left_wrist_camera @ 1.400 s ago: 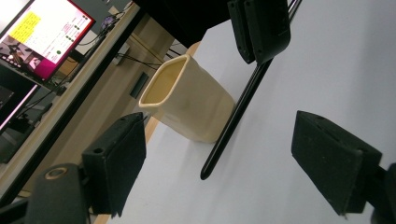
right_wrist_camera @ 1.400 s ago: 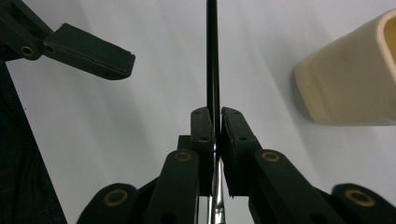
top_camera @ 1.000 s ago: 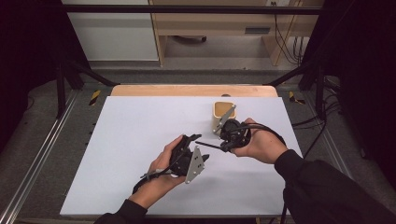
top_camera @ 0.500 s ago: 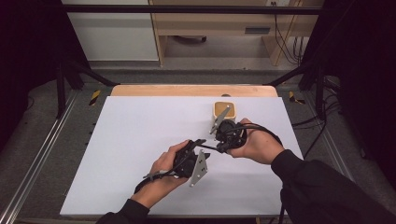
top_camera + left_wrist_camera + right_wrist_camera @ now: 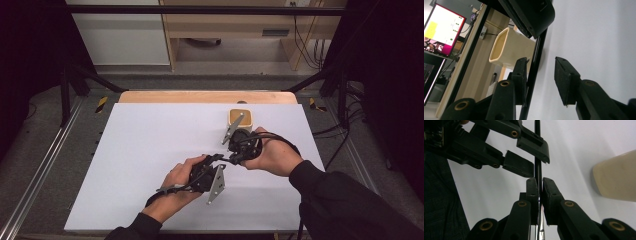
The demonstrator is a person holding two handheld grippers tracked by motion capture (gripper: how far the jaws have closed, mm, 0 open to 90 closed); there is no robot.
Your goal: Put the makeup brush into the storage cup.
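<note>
High view: my left tool (image 5: 218, 161) has come right since a second ago, meeting the right tool (image 5: 234, 159) mid-desk; the cup (image 5: 240, 119) stands just beyond, with open desk (image 5: 145, 150) to the left.

Left gripper view: its jaws, just closing, stand narrow around a thin black rod (image 5: 534, 65), one pad touching.

Right gripper view: my right tool (image 5: 540, 192) is clamped on the rod (image 5: 537, 150).

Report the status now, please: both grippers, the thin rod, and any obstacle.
Right gripper shut on thin black rod. Left gripper closing around rod, pads not yet pressing. Cream cup beside, not blocking.
</note>
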